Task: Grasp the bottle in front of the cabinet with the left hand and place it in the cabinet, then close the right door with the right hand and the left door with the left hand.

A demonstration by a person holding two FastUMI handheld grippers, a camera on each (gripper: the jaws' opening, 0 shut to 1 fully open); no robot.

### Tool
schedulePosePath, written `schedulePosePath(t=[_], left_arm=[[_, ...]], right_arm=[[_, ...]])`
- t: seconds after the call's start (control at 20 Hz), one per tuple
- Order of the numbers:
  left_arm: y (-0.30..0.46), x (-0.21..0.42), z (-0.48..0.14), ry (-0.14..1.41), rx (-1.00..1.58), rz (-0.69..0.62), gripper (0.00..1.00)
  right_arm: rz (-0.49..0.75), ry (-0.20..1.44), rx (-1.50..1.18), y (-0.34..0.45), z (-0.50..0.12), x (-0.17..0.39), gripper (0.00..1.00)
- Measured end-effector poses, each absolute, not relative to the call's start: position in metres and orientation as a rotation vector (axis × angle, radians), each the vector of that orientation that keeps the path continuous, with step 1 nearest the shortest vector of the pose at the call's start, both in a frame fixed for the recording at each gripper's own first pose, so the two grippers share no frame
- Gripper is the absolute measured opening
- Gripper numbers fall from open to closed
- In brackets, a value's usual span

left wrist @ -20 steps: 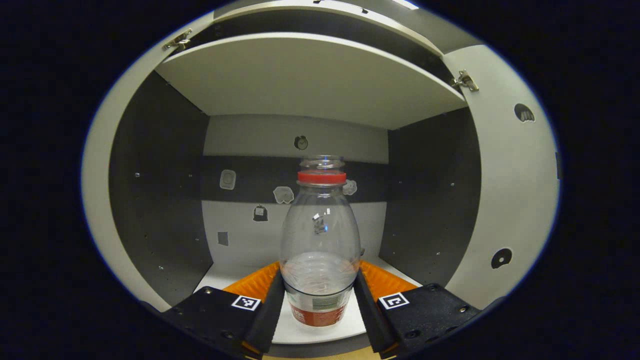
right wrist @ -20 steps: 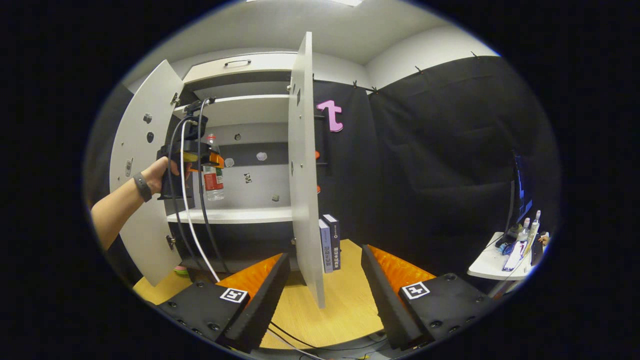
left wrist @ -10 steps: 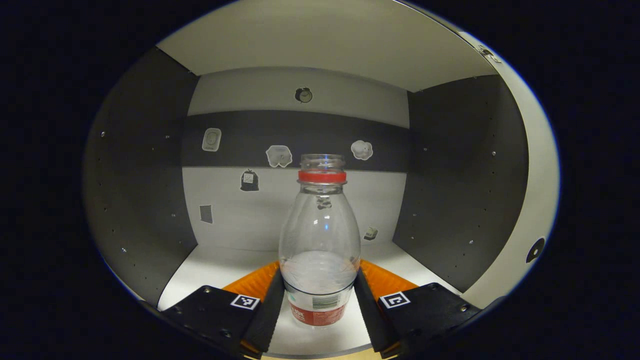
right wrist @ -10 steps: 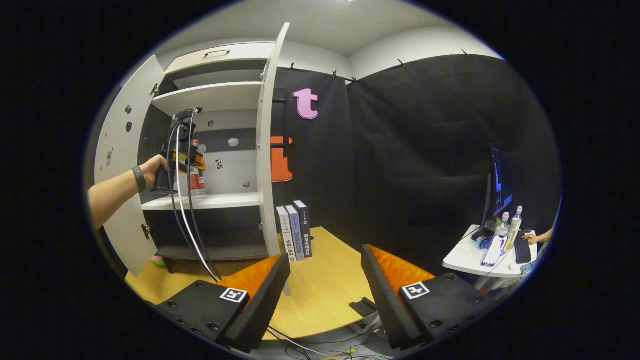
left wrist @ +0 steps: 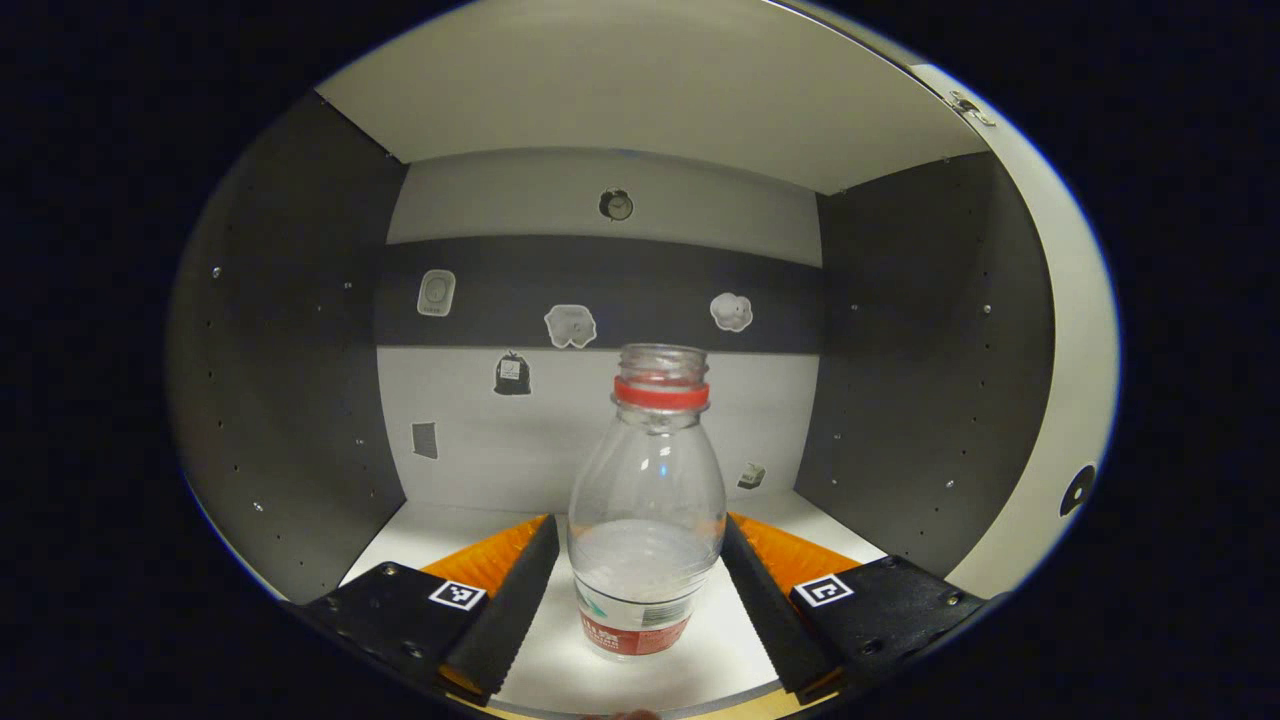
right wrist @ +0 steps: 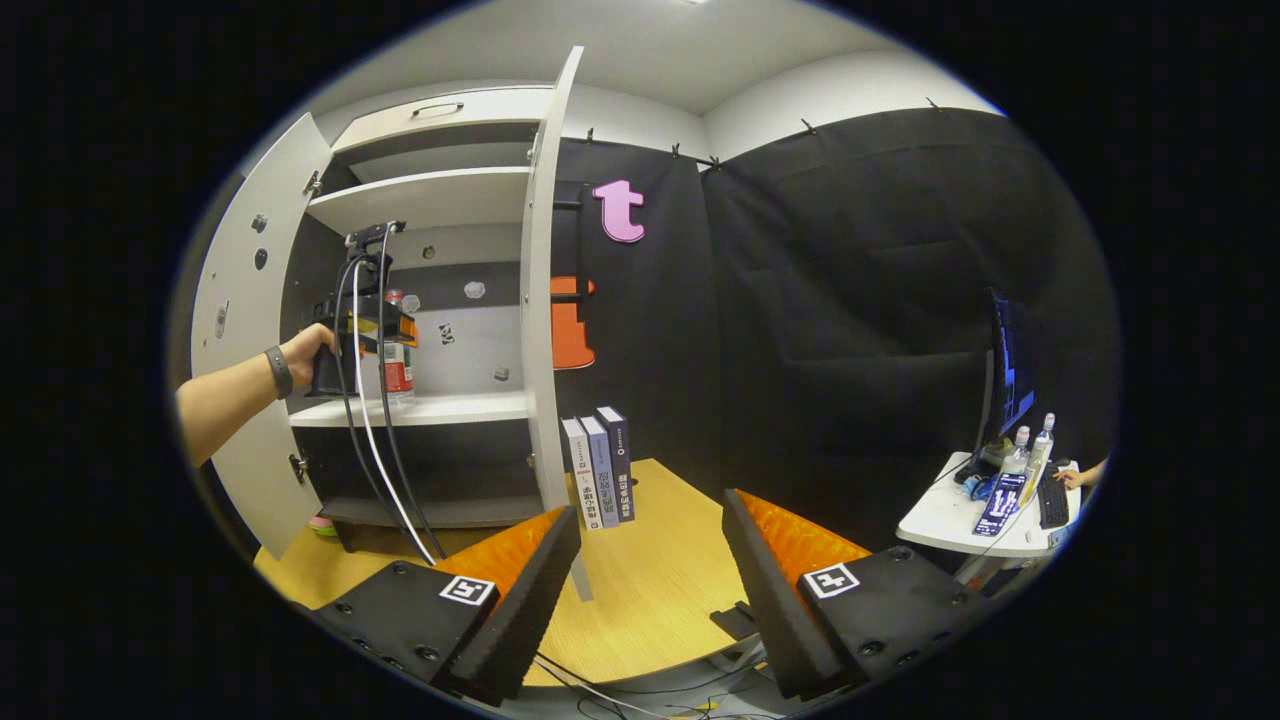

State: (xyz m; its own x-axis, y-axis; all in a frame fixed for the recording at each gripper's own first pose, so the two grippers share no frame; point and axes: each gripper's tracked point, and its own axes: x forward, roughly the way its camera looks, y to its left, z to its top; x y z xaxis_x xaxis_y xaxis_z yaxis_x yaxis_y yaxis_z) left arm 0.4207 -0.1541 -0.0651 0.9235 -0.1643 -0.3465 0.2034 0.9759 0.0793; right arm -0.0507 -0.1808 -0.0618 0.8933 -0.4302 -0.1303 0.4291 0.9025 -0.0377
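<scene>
Release is judged to be the step in hand. The bottle [left wrist: 647, 505] stands upright on the shelf [left wrist: 420, 530] inside the cabinet, between the fingers of the left gripper [left wrist: 640, 590], which are spread with a gap seen on either side of it, so nothing is clamped.

Tipping is the main risk: the bottle is empty and light, and a finger dragged sideways on withdrawal could knock it over or pull it off the shelf's front edge, which it stands near.

In the right gripper view, the right gripper [right wrist: 650, 585] hangs spread and empty over the table [right wrist: 650, 590], well apart from the right door [right wrist: 545, 300]; both doors are open.

Compared with half a second ago, the left fingers have been parted from the bottle, and the bottle is seen slightly lower.
</scene>
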Motion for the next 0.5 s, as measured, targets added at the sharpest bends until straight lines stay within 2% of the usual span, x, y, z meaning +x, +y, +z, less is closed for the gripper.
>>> schedulePosePath(t=[0.25, 0.5], left_arm=[[-0.165, 0.408, -0.007, 0.183, 0.083, -0.213, 0.95], [-0.162, 0.345, 0.073, 0.008, 0.042, -0.196, 0.92]], right_arm=[[-0.42, 0.13, -0.01, -0.175, -0.059, -0.046, 0.96], [-0.328, 0.082, -0.03, -0.17, -0.046, -0.029, 0.96]])
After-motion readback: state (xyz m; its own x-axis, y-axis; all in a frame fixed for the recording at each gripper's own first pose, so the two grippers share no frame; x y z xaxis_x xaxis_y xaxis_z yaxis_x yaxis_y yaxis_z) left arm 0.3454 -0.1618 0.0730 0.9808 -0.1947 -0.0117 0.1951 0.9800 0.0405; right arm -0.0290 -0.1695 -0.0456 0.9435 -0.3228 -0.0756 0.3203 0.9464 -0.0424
